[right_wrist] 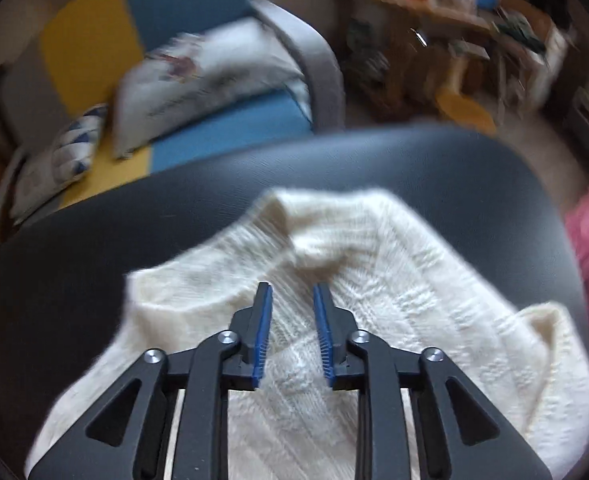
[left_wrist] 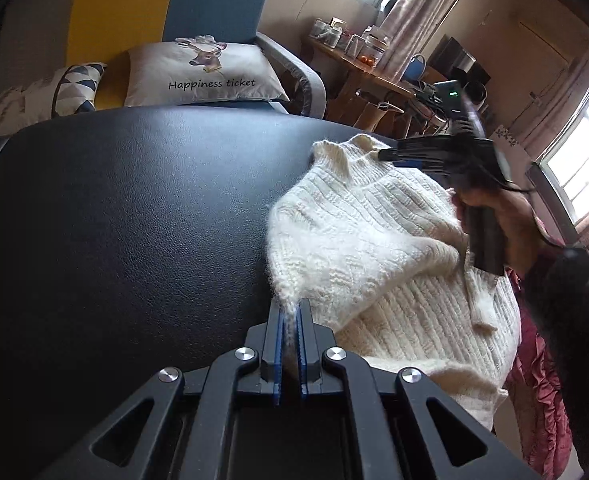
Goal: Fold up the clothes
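Observation:
A cream knitted sweater (left_wrist: 366, 240) lies crumpled on the right part of a black leather surface (left_wrist: 134, 220). My left gripper (left_wrist: 292, 312) is shut on the sweater's fluffy near-left edge, and fabric shows between its blue pads. In the right wrist view, my right gripper (right_wrist: 292, 292) hovers over the sweater (right_wrist: 374, 280) with its jaws apart and nothing pinched between them. The left wrist view shows the right gripper (left_wrist: 380, 155) at the sweater's far collar end, held by a person's hand (left_wrist: 510, 216).
A pink garment (left_wrist: 542, 380) hangs off the right side of the surface. Behind it stand a blue and yellow sofa with a printed pillow (left_wrist: 202, 72) and a wooden table with jars (left_wrist: 358, 64). The left part of the leather surface is bare.

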`<state>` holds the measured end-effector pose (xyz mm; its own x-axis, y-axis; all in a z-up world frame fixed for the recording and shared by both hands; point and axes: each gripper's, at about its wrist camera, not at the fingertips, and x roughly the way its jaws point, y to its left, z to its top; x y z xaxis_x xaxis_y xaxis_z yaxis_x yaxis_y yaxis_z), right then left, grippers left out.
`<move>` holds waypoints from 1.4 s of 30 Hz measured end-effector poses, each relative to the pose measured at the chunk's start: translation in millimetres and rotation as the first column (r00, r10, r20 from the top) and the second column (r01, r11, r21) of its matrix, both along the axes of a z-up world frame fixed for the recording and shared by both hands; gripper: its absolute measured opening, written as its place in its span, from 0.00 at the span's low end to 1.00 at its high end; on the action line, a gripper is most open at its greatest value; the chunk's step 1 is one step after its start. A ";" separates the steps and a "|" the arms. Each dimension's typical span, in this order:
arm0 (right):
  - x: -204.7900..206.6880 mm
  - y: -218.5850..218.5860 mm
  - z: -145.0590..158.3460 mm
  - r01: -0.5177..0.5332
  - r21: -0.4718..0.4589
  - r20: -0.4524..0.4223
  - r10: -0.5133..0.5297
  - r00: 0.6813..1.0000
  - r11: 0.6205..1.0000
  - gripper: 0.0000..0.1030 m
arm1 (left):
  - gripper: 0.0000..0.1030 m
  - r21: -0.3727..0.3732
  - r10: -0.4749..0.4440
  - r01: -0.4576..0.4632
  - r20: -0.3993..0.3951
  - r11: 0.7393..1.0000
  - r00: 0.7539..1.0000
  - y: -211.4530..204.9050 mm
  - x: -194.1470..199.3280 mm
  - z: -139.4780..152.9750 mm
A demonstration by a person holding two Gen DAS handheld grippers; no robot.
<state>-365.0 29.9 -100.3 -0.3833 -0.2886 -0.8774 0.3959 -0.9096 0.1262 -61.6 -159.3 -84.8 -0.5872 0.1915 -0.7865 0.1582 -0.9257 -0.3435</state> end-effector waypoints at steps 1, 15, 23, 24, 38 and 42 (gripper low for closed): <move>16.2 1.5 7.1 -0.041 -0.007 -0.004 0.041 0.999 0.999 0.32 | 0.05 -0.002 -0.003 0.003 0.003 1.000 1.000 0.9 -0.4 -0.8; 274.0 87.4 15.2 -0.395 -0.100 0.183 0.407 0.895 0.913 0.58 | 0.05 0.024 -0.036 0.035 0.062 0.999 0.997 4.1 -10.0 6.5; 297.7 112.2 -8.3 -0.302 -0.183 0.229 0.339 0.912 0.936 0.58 | 0.06 0.059 -0.028 0.020 0.136 0.998 0.990 0.1 -18.9 5.3; 301.6 108.0 -7.1 -0.311 -0.188 0.222 0.349 0.910 0.932 0.58 | 0.06 0.049 -0.022 0.015 0.145 0.999 0.989 -2.0 -20.1 5.0; 317.9 85.8 1.0 -0.242 -0.273 0.199 0.301 0.932 0.931 0.63 | 0.24 0.053 -0.003 -0.007 0.194 0.999 0.981 -34.4 22.5 5.0; 323.5 94.0 8.7 -0.190 -0.328 0.174 0.257 0.951 0.925 0.70 | 0.24 0.178 -0.037 0.008 0.164 0.984 0.986 -24.4 65.4 2.2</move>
<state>-41.5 123.8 -91.6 -0.0945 -0.6103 -0.7865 0.5180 -0.7048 0.4847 3.8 -183.8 -82.6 -0.4452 0.3470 -0.8254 0.2067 -0.8571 -0.4718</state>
